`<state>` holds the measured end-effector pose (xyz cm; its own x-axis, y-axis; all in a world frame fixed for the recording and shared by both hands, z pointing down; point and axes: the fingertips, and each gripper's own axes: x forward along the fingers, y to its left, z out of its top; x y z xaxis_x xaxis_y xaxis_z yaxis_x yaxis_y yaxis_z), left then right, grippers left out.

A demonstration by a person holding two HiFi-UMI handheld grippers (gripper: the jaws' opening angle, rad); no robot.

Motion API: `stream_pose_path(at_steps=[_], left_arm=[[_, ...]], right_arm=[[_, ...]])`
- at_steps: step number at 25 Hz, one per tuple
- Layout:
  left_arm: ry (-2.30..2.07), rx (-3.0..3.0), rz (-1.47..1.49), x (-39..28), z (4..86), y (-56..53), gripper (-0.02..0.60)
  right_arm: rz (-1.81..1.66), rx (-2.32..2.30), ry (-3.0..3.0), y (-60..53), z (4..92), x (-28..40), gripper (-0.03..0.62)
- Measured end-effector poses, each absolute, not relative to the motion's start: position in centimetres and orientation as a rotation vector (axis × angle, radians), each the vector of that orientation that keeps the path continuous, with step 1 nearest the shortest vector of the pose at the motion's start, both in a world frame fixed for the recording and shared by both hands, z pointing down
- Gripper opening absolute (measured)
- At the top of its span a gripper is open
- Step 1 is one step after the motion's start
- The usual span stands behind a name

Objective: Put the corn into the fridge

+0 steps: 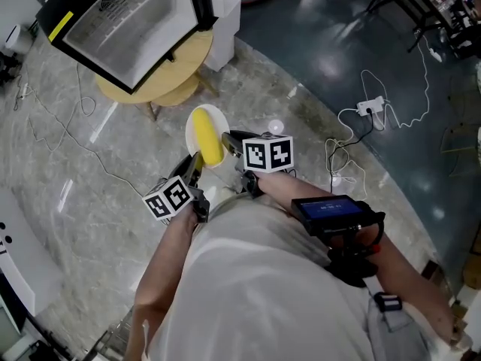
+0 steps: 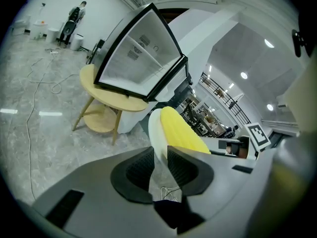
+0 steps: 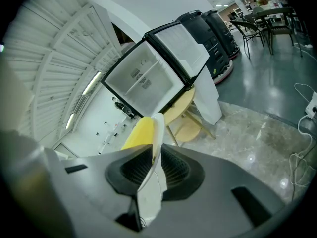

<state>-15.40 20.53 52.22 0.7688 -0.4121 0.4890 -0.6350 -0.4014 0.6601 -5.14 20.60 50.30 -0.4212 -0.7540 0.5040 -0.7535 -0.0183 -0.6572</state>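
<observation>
Corn (image 1: 207, 135): one yellow cob lying lengthwise on a small white plate (image 1: 191, 134), which is carried in the air above the marble floor (image 1: 90, 201) and is not in the fridge.

Left tongs (image 1: 195, 162): closed on the plate rim at about 7 o'clock. In the left gripper view both pads press the thin white edge (image 2: 157, 155), with the cob (image 2: 181, 133) just beyond.

Right tongs (image 1: 229, 143): clamped on the rim at about 4 o'clock. The right gripper view shows the plate edge (image 3: 156, 133) pinched between the pads and the corn (image 3: 139, 133) behind it. Neither pair touches the cob itself.

Fridge (image 1: 128, 21): at 11 o'clock from the plate, a small black-framed unit on a round wooden worktop (image 1: 184, 66). Its door looks swung aside. The interior is pale with one shelf, and no contents can be made out.

Clearance: bare floor lies between the plate and the worktop edge. A white cable and power strip (image 1: 370, 107) lie on the floor at 2 o'clock, well apart.
</observation>
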Motion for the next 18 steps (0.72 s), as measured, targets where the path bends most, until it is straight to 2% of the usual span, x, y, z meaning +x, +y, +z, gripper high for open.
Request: stream_pose_path(at_steps=[18], left_arm=[[-0.87,1.986,0.326,-10.8,52.1,12.7,0.086]], right_arm=[[-1.553,-1.592,2.266,11.9,50.8,-0.4,0.06]])
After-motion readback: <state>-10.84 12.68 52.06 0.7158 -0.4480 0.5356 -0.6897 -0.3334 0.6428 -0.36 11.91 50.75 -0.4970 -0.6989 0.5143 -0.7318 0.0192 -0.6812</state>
